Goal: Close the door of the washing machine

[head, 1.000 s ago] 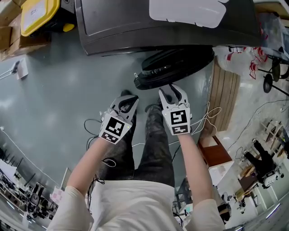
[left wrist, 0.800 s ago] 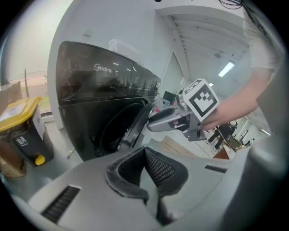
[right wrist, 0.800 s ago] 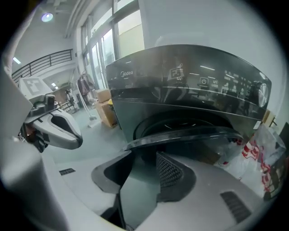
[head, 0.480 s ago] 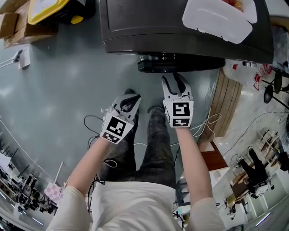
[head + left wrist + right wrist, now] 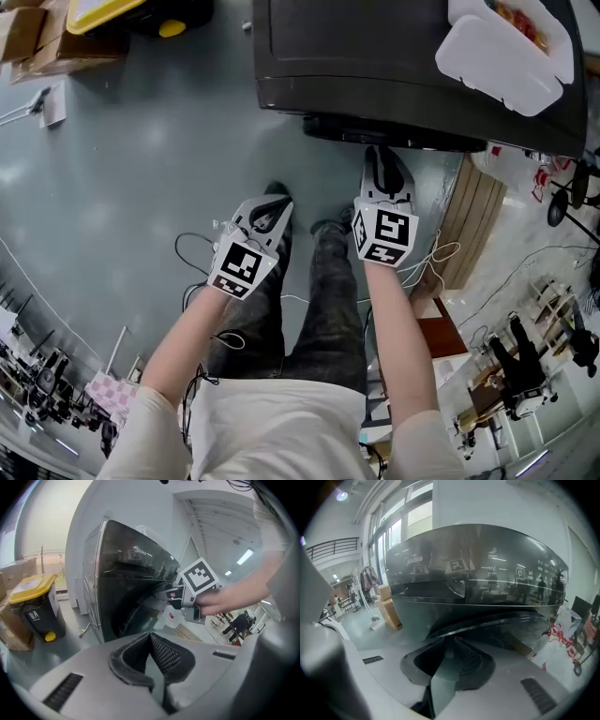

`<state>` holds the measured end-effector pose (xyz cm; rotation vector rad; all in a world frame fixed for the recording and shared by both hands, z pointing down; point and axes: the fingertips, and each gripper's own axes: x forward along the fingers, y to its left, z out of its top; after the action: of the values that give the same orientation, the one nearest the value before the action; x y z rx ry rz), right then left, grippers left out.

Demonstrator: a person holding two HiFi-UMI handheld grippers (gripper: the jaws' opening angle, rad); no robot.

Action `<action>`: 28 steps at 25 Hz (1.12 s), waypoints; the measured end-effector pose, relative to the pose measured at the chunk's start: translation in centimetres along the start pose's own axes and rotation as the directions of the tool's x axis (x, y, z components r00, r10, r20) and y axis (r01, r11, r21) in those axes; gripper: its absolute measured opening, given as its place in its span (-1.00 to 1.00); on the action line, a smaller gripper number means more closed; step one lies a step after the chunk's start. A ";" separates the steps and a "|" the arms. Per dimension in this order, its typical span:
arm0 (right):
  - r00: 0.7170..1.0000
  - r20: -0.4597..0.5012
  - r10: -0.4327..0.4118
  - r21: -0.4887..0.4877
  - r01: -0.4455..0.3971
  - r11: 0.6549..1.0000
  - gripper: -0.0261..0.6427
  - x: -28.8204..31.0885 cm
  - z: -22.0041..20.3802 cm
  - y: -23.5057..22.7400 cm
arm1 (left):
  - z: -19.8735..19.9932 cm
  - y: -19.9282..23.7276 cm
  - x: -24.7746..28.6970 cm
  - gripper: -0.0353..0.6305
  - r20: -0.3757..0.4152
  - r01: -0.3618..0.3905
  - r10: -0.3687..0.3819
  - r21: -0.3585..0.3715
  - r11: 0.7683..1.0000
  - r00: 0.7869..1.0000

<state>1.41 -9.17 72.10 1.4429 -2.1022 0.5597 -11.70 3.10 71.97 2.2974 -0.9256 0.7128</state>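
The dark grey washing machine (image 5: 375, 56) stands at the top of the head view. Its round door (image 5: 394, 131) lies almost flat against the front, showing only as a thin dark rim. My right gripper (image 5: 384, 157) points at that rim, its tips close to or on it; the jaws are closing with nothing between them. In the right gripper view the door (image 5: 497, 625) fills the space just beyond the right gripper (image 5: 452, 641). My left gripper (image 5: 272, 208) hangs back over the floor, shut and empty. The left gripper view shows the machine (image 5: 126, 573) and the right gripper (image 5: 171, 595) at the door.
A white lidded tray (image 5: 502, 56) lies on top of the machine. A yellow-lidded bin (image 5: 35, 602) and cardboard boxes (image 5: 37, 47) stand to the machine's left. A wooden pallet (image 5: 473, 220) and loose cables (image 5: 431, 248) are on the floor at right.
The door has swung from wide open to nearly flat against the machine. My right gripper followed it inward and its jaws narrowed. The left gripper shifted only a little.
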 end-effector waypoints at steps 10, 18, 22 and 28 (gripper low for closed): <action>0.996 0.009 -0.084 0.051 0.084 0.995 -0.76 0.3 0.4 -0.7 | -0.4 1.9 -0.4 -0.87 0.002 -0.019 0.019 -0.024 1.000 1.000; 0.994 0.031 -0.103 0.051 0.102 0.994 -0.76 0.5 0.6 -0.7 | -1.3 2.5 -0.8 -0.87 -0.008 -0.017 0.017 -0.029 0.999 1.000; 0.994 0.036 -0.106 0.013 0.105 0.994 -0.78 1.2 1.1 -0.9 | -1.8 2.5 -0.9 -0.87 -0.013 -0.015 0.015 -0.024 1.000 1.000; 1.000 0.002 0.001 -0.078 0.000 0.997 -0.78 0.9 0.7 -0.1 | -1.0 2.0 -1.8 -0.87 -0.010 -0.014 0.014 -0.002 1.000 1.000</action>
<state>1.08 -10.31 72.11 1.3995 -2.1019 0.4709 -14.60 3.31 72.10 2.2850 -0.9386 0.7286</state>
